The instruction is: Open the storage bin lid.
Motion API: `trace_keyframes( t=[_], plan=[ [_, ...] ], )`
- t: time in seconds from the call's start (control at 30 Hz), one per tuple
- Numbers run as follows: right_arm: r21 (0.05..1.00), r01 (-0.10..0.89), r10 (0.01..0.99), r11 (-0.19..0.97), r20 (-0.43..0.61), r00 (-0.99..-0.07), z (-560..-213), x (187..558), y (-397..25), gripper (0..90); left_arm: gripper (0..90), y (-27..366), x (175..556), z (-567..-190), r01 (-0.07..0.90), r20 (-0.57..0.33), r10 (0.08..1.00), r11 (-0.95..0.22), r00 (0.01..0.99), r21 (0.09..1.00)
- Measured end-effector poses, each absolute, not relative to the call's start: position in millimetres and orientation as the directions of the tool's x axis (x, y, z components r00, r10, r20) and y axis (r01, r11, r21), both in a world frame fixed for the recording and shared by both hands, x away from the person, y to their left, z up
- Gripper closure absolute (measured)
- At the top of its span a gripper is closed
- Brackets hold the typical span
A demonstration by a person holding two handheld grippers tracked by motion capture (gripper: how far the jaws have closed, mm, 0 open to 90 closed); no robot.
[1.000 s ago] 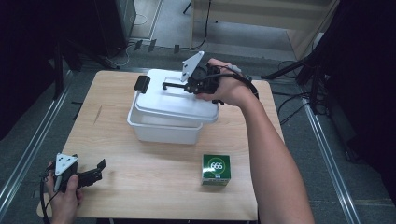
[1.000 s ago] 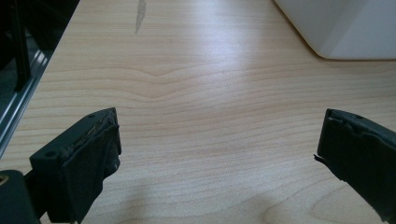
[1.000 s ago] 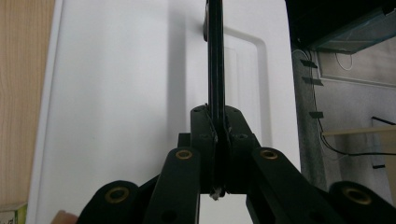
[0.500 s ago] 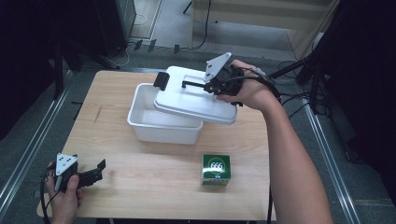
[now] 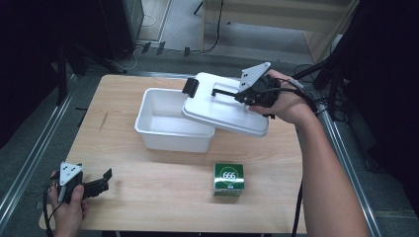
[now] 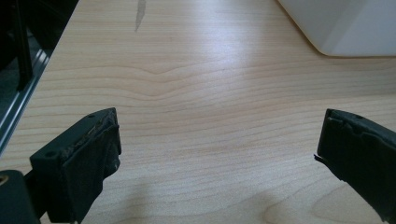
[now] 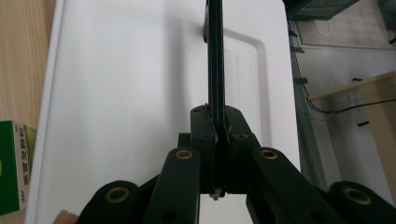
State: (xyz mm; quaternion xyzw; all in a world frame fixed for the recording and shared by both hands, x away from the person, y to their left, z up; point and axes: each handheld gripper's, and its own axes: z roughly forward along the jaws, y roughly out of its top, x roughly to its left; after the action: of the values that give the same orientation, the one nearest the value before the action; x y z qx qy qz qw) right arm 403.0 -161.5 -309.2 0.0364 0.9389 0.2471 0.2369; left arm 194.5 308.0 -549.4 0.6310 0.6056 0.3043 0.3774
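A white plastic box (image 5: 168, 123) stands open at the middle of the wooden table (image 5: 163, 197). Its white lid (image 5: 225, 106) hangs tilted over the box's right end, half off to the right. My right gripper (image 5: 238, 95) is shut on the lid's thin black handle (image 7: 215, 56), which runs up between the jaws in the right gripper view over the lid (image 7: 140, 93). My left gripper (image 5: 101, 181) rests open at the table's near left corner, nothing between its jaws; its pads (image 6: 93, 149) hover over bare wood.
A small green carton (image 5: 229, 178) marked 666 stands in front of the box, toward the right; its edge (image 7: 14, 168) shows in the right gripper view. A black clasp (image 5: 190, 86) sits on the lid's far end. The box's corner (image 6: 345, 28) lies ahead of the left gripper.
The right gripper has lifted the lid off the box and carried it to the right, so the box's inside now shows. The left gripper has stayed put.
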Motion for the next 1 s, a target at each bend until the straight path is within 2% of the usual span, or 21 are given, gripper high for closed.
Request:
trace_keyframes(
  t=[1.0],
  plan=[
    [0.505,0.086,0.321,0.859,-0.398,-0.860,-331,396,-243,85.5,0.2,306,194,-550,0.539,-0.060,0.995,0.007,0.080,0.842]
  ],
)
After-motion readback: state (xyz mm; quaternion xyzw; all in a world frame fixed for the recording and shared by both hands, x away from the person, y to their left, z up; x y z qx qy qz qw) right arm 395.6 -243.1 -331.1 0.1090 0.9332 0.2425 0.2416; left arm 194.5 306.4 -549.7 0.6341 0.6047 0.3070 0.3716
